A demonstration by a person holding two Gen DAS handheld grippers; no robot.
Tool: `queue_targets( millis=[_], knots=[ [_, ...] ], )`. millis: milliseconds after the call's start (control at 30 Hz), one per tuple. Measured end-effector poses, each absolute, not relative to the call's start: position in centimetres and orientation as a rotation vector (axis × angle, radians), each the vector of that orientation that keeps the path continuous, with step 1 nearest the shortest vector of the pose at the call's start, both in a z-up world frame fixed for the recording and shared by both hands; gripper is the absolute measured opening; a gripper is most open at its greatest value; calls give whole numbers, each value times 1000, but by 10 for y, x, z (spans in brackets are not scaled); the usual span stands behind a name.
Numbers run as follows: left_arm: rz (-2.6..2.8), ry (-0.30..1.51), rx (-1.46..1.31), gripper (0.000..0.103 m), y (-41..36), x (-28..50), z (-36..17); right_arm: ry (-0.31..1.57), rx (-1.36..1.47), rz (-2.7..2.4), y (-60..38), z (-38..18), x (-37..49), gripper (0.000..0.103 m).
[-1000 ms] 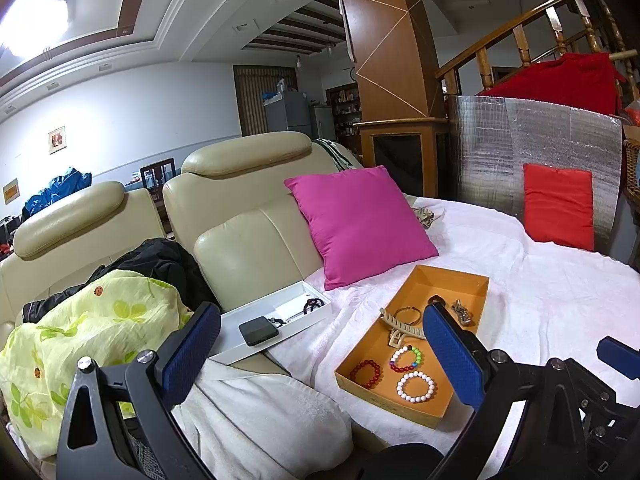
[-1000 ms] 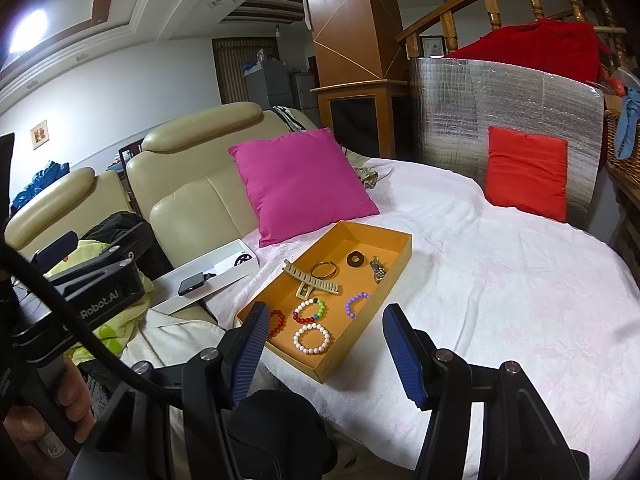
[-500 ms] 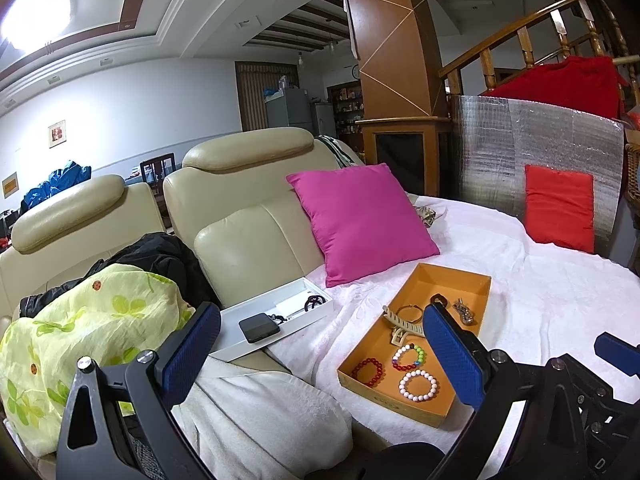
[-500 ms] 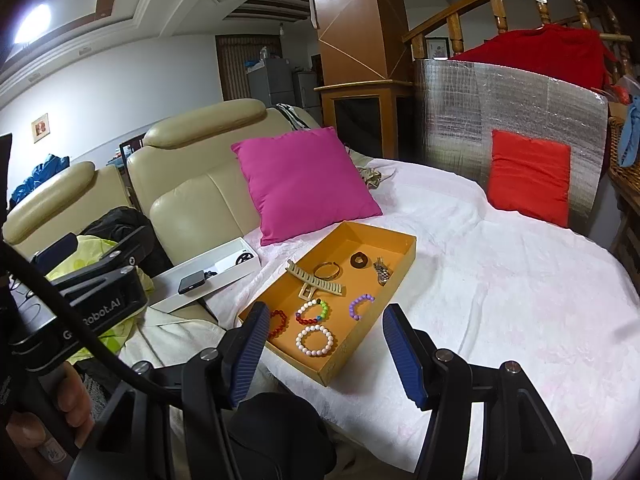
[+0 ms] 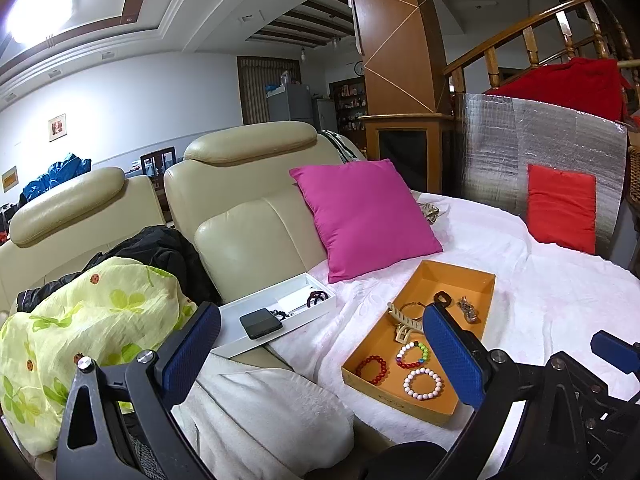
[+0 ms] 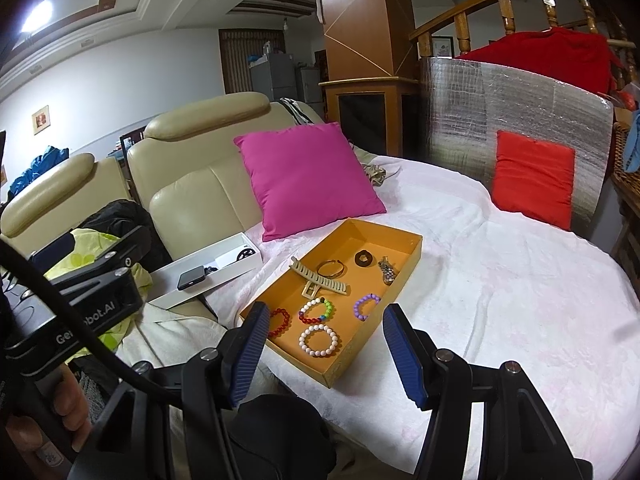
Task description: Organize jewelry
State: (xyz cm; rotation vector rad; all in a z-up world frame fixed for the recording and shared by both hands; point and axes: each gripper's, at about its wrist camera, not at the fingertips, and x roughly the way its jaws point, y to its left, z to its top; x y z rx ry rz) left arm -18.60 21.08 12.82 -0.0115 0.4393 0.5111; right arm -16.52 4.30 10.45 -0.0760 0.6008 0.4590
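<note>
Jewelry sits in the orange tray (image 6: 404,276) on the bed: bracelets (image 6: 319,340) near, hair clip (image 6: 320,280) mid. Both tools, left (image 5: 320,356) and right (image 6: 322,356), hover spread, gripping nothing; sorting could be starting or finished

Both views are sharp and evenly lit — a ceiling lamp (image 5: 38,12) blows out to white glare up and left of the left gripper (image 5: 320,356). Shadows on the white cover (image 6: 500,280) ahead are soft. Fisheye bending curves walls and railing — the corners fall to black.
</note>
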Motion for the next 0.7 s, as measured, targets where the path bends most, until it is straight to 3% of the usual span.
queue_targets(
  millis=[700],
  knots=[
    [503, 465, -41, 101, 229, -175, 117, 619, -100, 460, 57, 98, -153, 63]
  ],
)
